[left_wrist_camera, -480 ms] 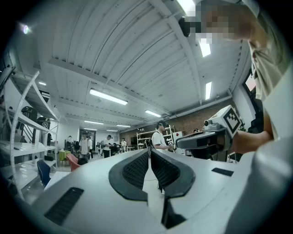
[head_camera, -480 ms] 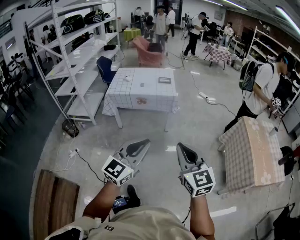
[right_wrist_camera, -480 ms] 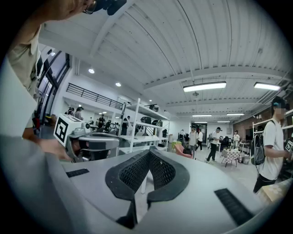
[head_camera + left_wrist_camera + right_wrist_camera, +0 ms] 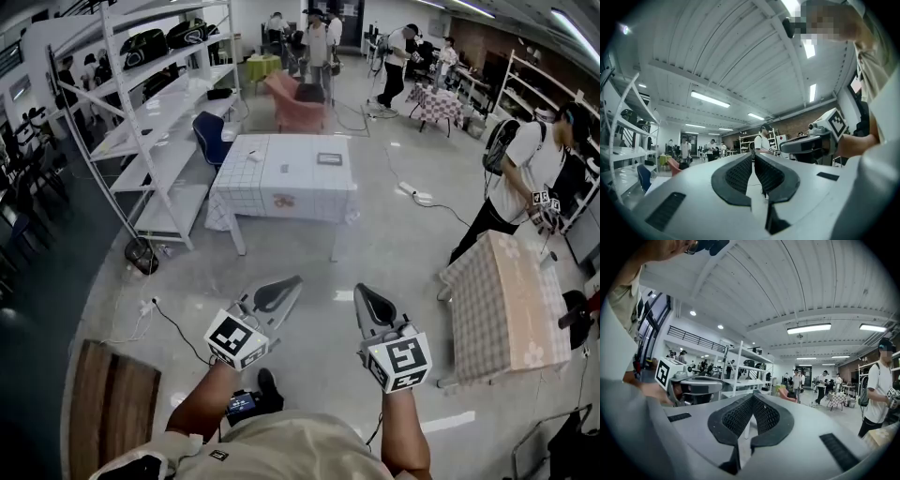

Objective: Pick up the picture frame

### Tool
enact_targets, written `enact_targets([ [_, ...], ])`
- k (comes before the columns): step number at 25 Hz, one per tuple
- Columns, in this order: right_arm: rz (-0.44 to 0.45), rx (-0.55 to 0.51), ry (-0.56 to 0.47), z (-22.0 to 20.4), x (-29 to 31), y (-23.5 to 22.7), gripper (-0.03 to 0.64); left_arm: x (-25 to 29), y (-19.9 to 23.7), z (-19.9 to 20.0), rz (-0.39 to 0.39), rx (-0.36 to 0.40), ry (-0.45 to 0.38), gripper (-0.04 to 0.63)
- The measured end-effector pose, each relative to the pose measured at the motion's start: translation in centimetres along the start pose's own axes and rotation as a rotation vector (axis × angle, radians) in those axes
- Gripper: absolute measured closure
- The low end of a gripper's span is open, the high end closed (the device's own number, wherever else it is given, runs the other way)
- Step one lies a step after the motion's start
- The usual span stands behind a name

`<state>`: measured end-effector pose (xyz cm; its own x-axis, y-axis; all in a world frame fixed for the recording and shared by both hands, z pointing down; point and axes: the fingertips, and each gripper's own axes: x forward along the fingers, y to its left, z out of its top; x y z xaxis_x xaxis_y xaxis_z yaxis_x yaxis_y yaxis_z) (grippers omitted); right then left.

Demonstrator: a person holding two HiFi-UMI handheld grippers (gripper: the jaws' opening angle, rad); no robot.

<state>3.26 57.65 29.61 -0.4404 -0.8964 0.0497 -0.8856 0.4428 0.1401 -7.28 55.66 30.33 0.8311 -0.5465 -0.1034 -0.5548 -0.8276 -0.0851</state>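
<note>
**Left gripper** (image 4: 753,155): jaws closed, the black ribbed pads meeting at the tips with only a thin seam between them. Nothing is held and nothing is touched. In the head view it is at lower left, carried in the person's left hand over bare floor, with its marker cube towards the body and its tips angled up and right.

**Right gripper** (image 4: 752,395): jaws fully closed, pads together at the tips, with nothing between them. In the head view it is at lower right, level, just beside the left gripper but not touching it. Each gripper shows at the edge of the other's view.

**Picture frame** (image 4: 328,159): a small dark-rimmed rectangle lying flat on the far right part of a table top. It is well apart from both grippers, across open floor ahead of them.

**Table** (image 4: 309,187): covered with a white grid-pattern cloth. Two smaller items lie left of the frame, too small to identify.

**Surroundings**
- White shelving rack (image 4: 150,103), left of the table.
- Blue chair (image 4: 208,136), between the rack and the table.
- Pink armchair (image 4: 295,103), beyond the table.
- Checked-cloth table (image 4: 506,309), at right.
- Person with a backpack (image 4: 525,178), standing behind the checked-cloth table.
- Wooden board (image 4: 108,412), on the floor at lower left.
</note>
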Motion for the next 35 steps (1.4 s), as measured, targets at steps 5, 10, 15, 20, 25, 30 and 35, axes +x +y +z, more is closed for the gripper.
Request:
enact_targets([
  [5,0.008,0.033,-0.01,-0.7,0.9,0.0,0.591,0.0,1.0,-0.7,0.008,-0.004,0.002,0.568],
  [10,0.003,0.064,-0.012,-0.9,2.4,-0.1,0.589,0.0,2.5,-1.0,0.013,-0.014,0.009,0.568],
  [15,0.0,0.076,-0.002,-1.3,4.5,-0.4,0.589,0.2,4.6,-1.4,0.016,-0.02,0.014,0.568],
  [20,-0.013,0.082,0.01,-1.7,7.8,-1.0,0.589,1.0,7.8,-2.2,0.011,-0.03,0.015,0.568],
  [25,-0.026,0.083,0.023,-1.8,12.5,-1.9,0.589,2.6,12.6,-2.6,-0.001,-0.043,0.006,0.568],
  [30,-0.053,0.085,0.027,-1.3,17.7,-2.7,0.589,4.0,17.9,-2.4,-0.03,-0.043,-0.01,0.568],
  [35,-0.091,0.078,0.015,-0.7,22.4,-3.2,0.589,5.0,22.7,-2.6,-0.068,-0.043,-0.025,0.568],
])
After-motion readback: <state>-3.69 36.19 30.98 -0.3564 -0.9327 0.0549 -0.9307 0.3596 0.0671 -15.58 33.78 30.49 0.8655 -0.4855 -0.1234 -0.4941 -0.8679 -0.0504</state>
